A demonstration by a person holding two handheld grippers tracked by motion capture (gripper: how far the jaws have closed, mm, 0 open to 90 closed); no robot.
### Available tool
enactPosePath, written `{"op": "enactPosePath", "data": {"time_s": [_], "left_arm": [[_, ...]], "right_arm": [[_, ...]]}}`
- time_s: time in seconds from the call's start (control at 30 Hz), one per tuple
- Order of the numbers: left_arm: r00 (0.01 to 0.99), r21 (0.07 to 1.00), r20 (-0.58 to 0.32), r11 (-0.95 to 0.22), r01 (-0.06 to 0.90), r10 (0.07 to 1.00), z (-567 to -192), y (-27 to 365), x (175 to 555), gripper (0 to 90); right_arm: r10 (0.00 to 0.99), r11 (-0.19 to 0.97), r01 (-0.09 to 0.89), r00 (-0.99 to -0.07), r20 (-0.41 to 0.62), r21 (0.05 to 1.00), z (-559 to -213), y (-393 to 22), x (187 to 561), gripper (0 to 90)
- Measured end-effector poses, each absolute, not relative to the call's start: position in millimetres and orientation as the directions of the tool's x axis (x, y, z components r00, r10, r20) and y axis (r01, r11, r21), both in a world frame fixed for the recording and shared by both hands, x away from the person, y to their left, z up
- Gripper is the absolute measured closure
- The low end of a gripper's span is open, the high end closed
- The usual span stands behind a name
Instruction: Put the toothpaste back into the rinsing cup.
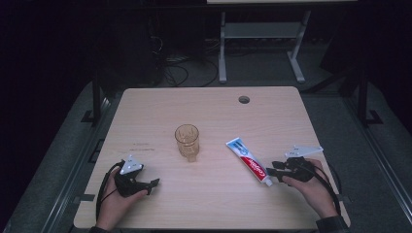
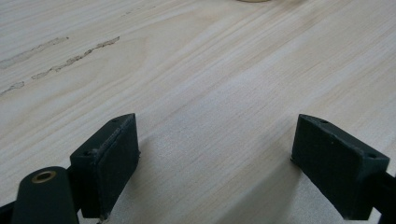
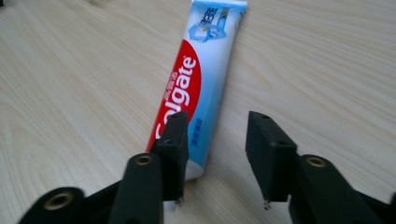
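Pale wooden worktop [image 1: 209,199] carries a Colgate toothpaste tube [image 1: 248,161], lying flat by the right hand-held gripper [image 3: 217,140], whose jaws stand apart, gripping nothing; the left hand-held gripper [image 2: 215,154] gapes wide.

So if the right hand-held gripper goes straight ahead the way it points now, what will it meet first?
Probably the red, white and blue toothpaste tube lying on the pale wooden table: the right hand-held gripper has open jaws, one already over the tube's cap end.

Amber cup [image 1: 187,140] mid-table [image 1: 160,104] — grommet hole [image 1: 244,99] at far edge
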State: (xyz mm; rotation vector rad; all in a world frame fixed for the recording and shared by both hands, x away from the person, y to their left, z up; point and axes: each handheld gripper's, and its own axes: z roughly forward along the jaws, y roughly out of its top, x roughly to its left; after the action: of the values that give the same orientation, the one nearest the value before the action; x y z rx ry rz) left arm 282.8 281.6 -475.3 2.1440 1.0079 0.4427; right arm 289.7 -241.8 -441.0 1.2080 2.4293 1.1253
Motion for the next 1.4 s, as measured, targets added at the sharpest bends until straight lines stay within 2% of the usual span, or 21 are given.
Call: {"op": "enactPosePath", "data": {"time_s": [0.13, 0.43, 1.4], "left_arm": [[0.636, 0.728, 0.005, -0.439, 0.526, 0.772, -475.3, 281.6, 282.8, 13.8], [0.638, 0.728, 0.006, -0.441, 0.525, 0.77, -475.2, 281.6, 282.8, 13.8], [0.643, 0.726, 0.007, -0.446, 0.524, 0.766, -475.0, 281.6, 282.8, 13.8]], "right_arm": [[0.75, 0.37, 0.595, -0.645, 0.148, 0.714, -437.0, -236.7, 295.5, 50.7], [0.747, 0.365, 0.589, -0.648, 0.152, 0.721, -428.1, -225.9, 308.2, 45.2], [0.737, 0.409, 0.603, -0.661, 0.142, 0.685, -425.7, -179.9, 353.7, 40.2]]}}
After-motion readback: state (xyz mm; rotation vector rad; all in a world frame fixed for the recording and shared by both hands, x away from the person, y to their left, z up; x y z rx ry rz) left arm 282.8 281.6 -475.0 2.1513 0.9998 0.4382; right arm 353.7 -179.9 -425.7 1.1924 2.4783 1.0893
